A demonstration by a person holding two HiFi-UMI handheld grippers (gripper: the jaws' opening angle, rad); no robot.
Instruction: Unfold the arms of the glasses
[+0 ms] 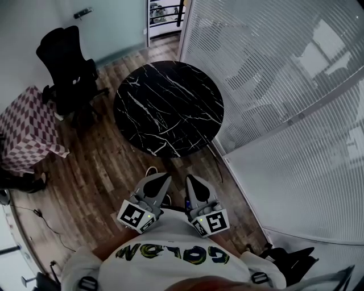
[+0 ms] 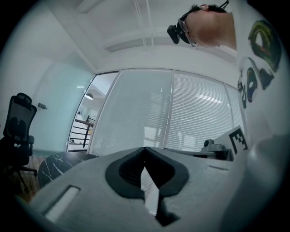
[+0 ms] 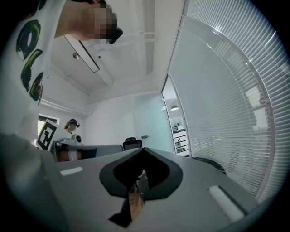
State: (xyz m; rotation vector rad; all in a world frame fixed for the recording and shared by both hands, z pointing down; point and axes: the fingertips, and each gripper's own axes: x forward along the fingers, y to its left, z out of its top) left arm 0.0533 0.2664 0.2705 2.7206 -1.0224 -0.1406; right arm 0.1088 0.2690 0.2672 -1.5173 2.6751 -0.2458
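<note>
No glasses show in any view. The round black marble table (image 1: pixel 168 108) stands ahead of me with nothing on its top. I hold both grippers close to my chest, side by side and pointing level toward the table. The left gripper (image 1: pixel 158 179) is shut, its jaws meeting at the tips (image 2: pixel 145 148) with nothing between them. My right gripper (image 1: pixel 191 179) is shut too, its jaws closed tip to tip (image 3: pixel 144 149) and empty. Both stand short of the table's near edge, above the wooden floor.
A black office chair (image 1: pixel 68 68) stands left of the table, and a checkered cloth covers a stand (image 1: pixel 25 128) at the far left. A curved glass wall with blinds (image 1: pixel 273 85) runs along the right. A doorway (image 1: pixel 165 17) opens at the back. Another person (image 3: pixel 71 124) stands far off.
</note>
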